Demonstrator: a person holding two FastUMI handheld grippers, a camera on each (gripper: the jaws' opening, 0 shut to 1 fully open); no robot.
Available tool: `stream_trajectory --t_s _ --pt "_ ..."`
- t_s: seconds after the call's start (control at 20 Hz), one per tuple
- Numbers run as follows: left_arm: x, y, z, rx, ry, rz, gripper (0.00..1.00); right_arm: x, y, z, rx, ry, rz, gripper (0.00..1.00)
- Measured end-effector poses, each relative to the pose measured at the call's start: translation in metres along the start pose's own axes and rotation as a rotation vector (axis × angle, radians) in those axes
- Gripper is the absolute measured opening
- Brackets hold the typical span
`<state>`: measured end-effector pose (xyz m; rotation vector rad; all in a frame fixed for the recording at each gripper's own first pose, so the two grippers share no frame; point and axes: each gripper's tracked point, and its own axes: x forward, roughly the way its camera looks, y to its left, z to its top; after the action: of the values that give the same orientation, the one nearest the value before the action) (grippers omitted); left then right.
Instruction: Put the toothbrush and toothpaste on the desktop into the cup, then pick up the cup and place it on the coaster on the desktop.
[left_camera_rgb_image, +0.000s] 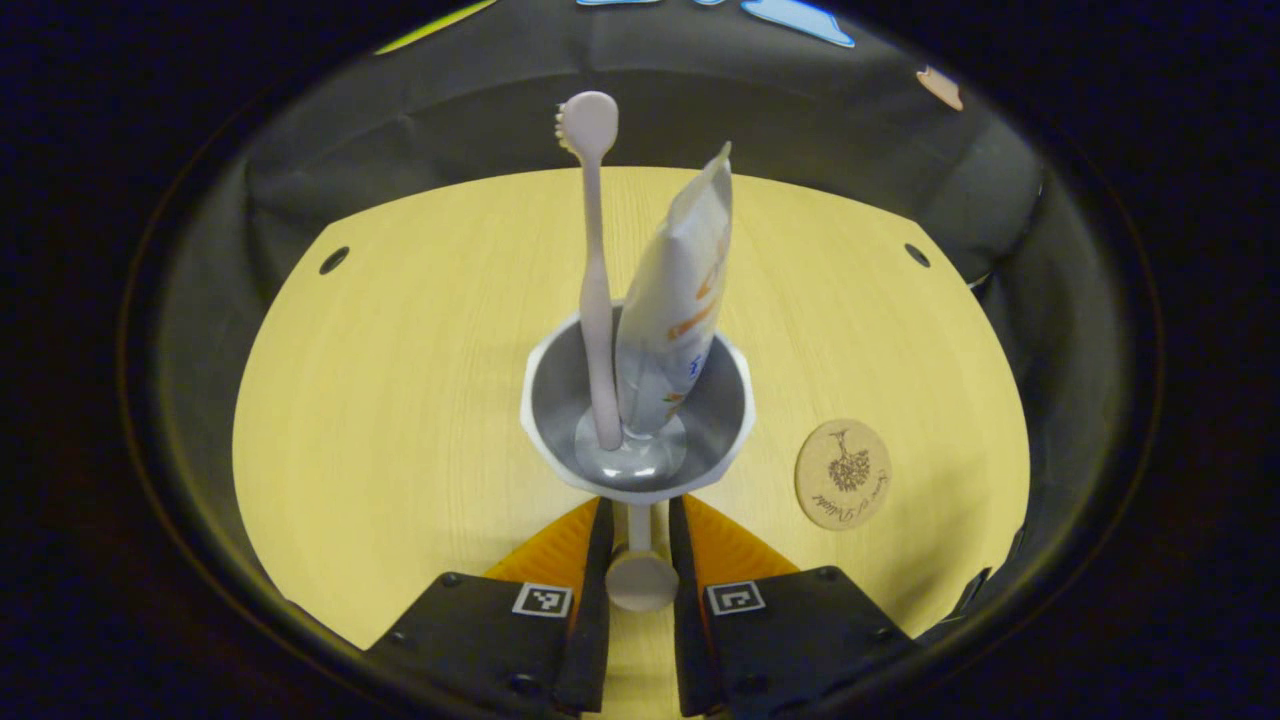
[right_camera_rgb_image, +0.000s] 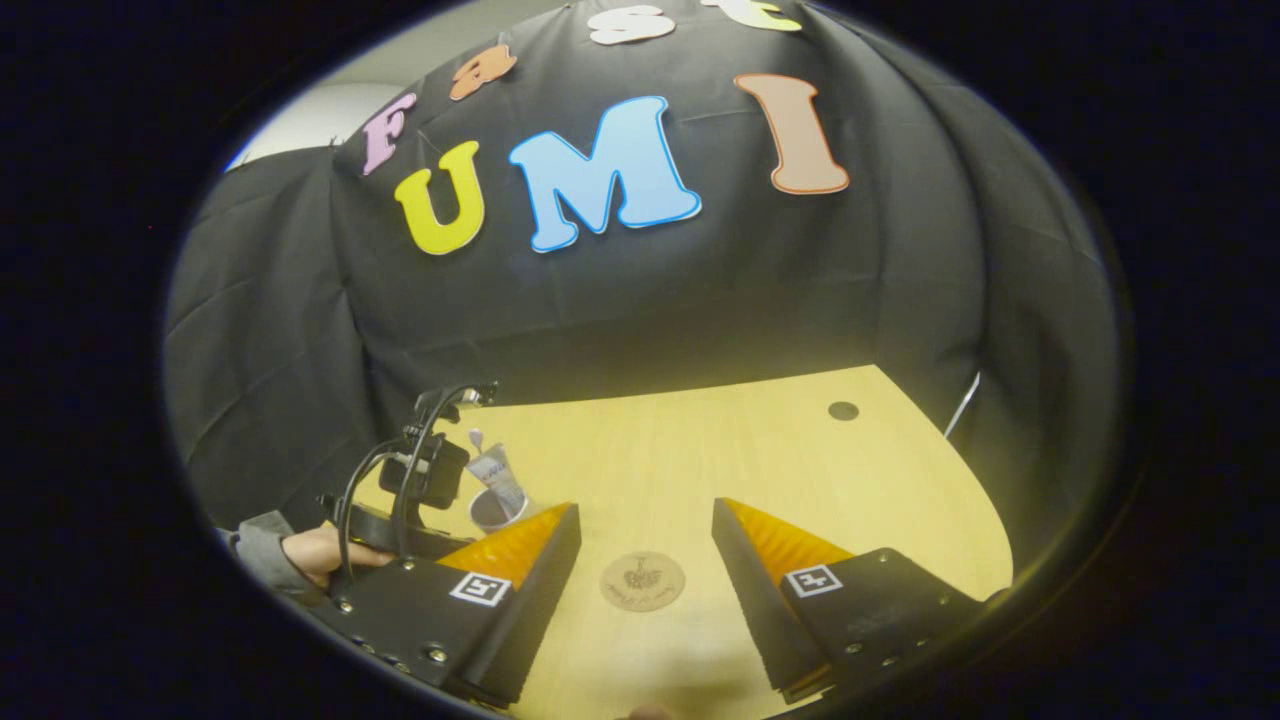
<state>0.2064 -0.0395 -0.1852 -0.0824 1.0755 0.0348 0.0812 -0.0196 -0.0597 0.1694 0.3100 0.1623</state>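
On the worktop (left_camera_rgb_image: 400, 400) the left claw (left_camera_rgb_image: 638, 520) is clenched on the handle of the cup (left_camera_rgb_image: 637, 410), which holds the toothpaste (left_camera_rgb_image: 675, 290) and toothbrush (left_camera_rgb_image: 597, 290) upright. The coaster (left_camera_rgb_image: 843, 473) lies bare beside the cup. The right claw (right_camera_rgb_image: 645, 530) hangs released above the coaster.

cup (left_camera_rgb_image: 637, 400): on desk (left_camera_rgb_image: 400, 400)
brush (left_camera_rgb_image: 596, 270): in cup, left of paste
paste (left_camera_rgb_image: 675, 300): in cup
coaster (left_camera_rgb_image: 843, 473): right of cup, apart
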Motion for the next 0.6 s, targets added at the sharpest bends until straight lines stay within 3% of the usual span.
stream_trajectory --t_s 0.6 --pt "-0.014 -0.010 0.004 0.023 -0.069 -0.024 0.30 -0.006 -0.009 0.002 0.019 -0.005 -0.026 0.84"
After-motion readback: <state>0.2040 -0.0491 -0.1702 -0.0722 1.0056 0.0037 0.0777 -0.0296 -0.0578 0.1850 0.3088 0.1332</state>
